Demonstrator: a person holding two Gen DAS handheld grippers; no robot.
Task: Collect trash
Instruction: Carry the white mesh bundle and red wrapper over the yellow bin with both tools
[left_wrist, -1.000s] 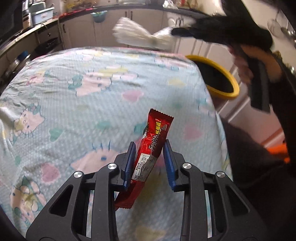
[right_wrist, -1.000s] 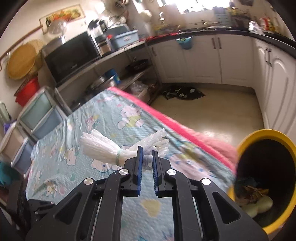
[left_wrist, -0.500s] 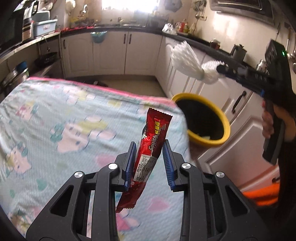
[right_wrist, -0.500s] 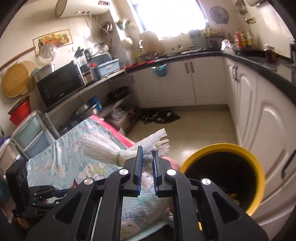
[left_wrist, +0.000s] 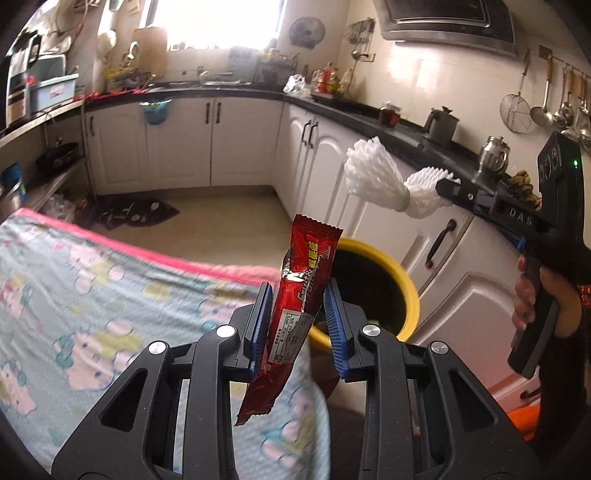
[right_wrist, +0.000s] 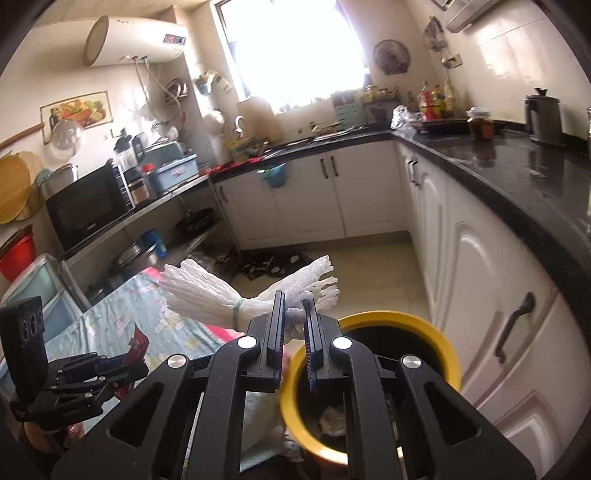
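Note:
My left gripper (left_wrist: 298, 325) is shut on a red snack wrapper (left_wrist: 303, 291) and holds it upright above the table's edge, close to the yellow trash bin (left_wrist: 402, 284). My right gripper (right_wrist: 294, 332) is shut on a white foam net (right_wrist: 207, 295) tied with a band, held above the bin's (right_wrist: 417, 321) near rim. The foam net (left_wrist: 373, 181) and right gripper (left_wrist: 448, 190) also show in the left wrist view, up and right of the bin. The left gripper (right_wrist: 125, 363) shows at the lower left of the right wrist view. Some trash (right_wrist: 332, 421) lies inside the bin.
The table carries a light blue cartoon cloth (left_wrist: 92, 306) with a pink edge. White cabinets (left_wrist: 454, 288) under a black counter (right_wrist: 517, 173) stand right behind the bin. A floor mat (left_wrist: 136, 214) lies on the tiled floor. Shelves with a microwave (right_wrist: 88, 203) stand at the left.
Both grippers have swung from over the table toward the yellow bin, each still holding its item. The right gripper with the foam net now hangs over the bin's rim.

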